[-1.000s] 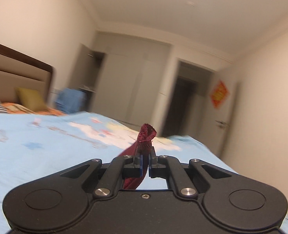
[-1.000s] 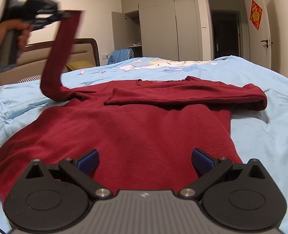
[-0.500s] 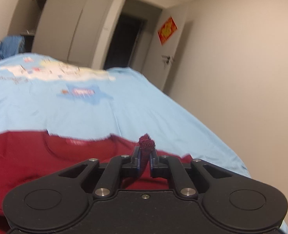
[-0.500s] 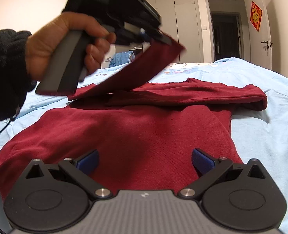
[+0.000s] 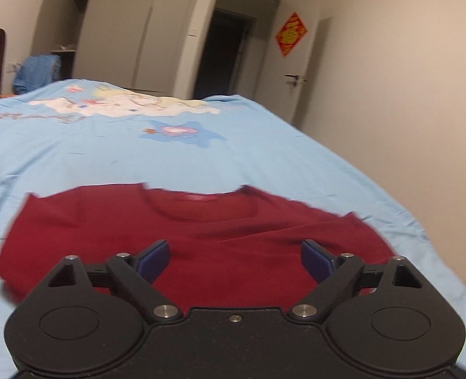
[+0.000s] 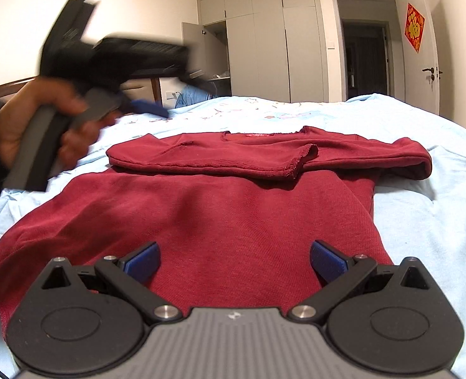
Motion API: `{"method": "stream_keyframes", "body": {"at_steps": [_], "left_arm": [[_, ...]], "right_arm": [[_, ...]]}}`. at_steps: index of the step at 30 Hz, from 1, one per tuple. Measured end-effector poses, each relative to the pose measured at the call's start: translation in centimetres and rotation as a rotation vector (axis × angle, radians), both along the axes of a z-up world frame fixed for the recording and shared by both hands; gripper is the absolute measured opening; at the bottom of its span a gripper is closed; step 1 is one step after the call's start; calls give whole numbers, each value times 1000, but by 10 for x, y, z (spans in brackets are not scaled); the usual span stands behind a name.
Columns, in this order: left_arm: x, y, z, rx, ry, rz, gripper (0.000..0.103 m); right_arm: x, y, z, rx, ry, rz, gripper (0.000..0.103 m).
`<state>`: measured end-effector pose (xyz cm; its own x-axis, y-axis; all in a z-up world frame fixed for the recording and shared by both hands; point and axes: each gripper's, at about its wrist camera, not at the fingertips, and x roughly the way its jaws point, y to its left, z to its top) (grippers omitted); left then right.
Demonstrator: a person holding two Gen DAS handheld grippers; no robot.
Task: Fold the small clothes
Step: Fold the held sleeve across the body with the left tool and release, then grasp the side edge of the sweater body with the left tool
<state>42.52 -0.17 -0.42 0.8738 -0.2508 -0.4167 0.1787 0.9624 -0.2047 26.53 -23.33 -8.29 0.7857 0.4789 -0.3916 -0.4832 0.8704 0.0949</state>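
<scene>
1. The red sweater point(image 6: 220, 218) lies flat on the bed point(image 6: 438, 221), its long axis running away from the right gripper point(image 6: 234, 260), hem nearest, neckline point(image 6: 261, 134) at the far end.
2. Both sleeves are folded across the chest, lying crosswise to that axis; the left sleeve's frayed cuff point(image 6: 299, 162) rests on top of the other sleeve near the middle.
3. A small red label sits inside the neckline; its writing is too small to read.
4. The door point(image 6: 422, 60) carries a red and gold diamond poster point(image 6: 414, 27); its character is not legible.
5. The sweater is dark red, finely ribbed, with slight creases across the body.
6. The right gripper's jaws are spread wide over the hem, holding nothing.
7. The left gripper point(image 5: 235, 260), held in a hand point(image 6: 40, 123), is blurred in the right view; its jaws are spread wide and empty above the sweater's chest.
8. The bedsheet is light blue with a cartoon print point(image 5: 122, 107).
</scene>
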Motion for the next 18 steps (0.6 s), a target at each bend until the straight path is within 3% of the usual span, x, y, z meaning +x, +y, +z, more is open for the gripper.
{"method": "stream_keyframes", "body": {"at_steps": [6,9,13,18], "left_arm": [[-40,67,-23,149,41,161,94],[-49,96,-36,211,74,250,94],[-48,122,-50,253,104,312,94],[-28,130,-53,251,99,348,94]], "right_arm": [[-1,-1,1,10,-1,-7,103],[6,-6,9,51,48,-21,103],[33,-20,28,182,130,-85,103],[81,-12,44,149,101,-189,103]]}}
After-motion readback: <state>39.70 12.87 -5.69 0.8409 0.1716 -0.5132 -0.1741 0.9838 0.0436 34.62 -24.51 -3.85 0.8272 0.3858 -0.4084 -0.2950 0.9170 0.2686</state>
